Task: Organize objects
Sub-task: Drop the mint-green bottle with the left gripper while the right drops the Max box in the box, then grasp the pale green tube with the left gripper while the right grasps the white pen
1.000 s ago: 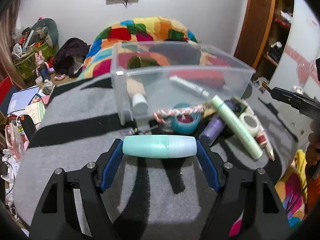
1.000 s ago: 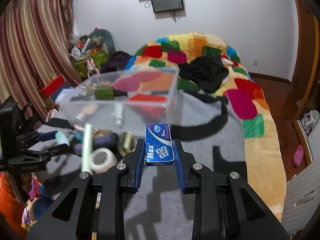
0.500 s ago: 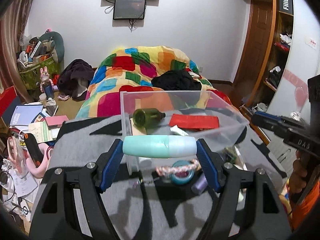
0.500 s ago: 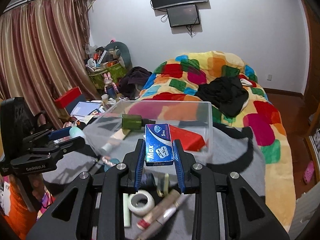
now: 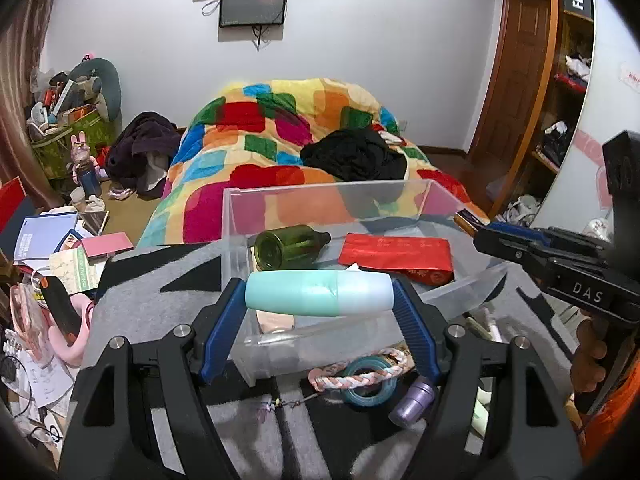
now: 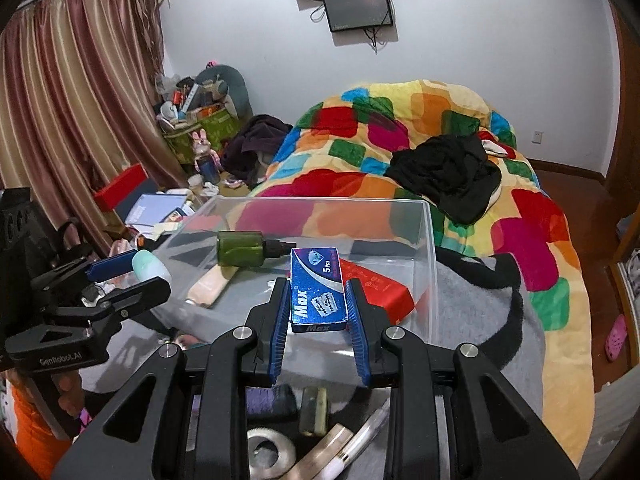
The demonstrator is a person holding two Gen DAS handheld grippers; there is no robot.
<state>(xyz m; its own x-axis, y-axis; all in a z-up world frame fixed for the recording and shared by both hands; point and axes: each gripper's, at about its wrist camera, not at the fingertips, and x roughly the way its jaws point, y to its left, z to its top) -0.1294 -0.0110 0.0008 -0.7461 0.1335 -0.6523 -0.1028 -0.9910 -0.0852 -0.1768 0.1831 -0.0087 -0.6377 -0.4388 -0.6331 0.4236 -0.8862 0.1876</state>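
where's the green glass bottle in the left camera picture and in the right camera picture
Left wrist view: the green bottle lies on its side in the clear bin, just above the held mint tube.
Right wrist view: the green bottle lies left of the held blue box.
Shared landmark: the red packet in the bin.

left tongs (image 5: 319,300): clamped, level | right tongs (image 6: 318,304): clamped, level
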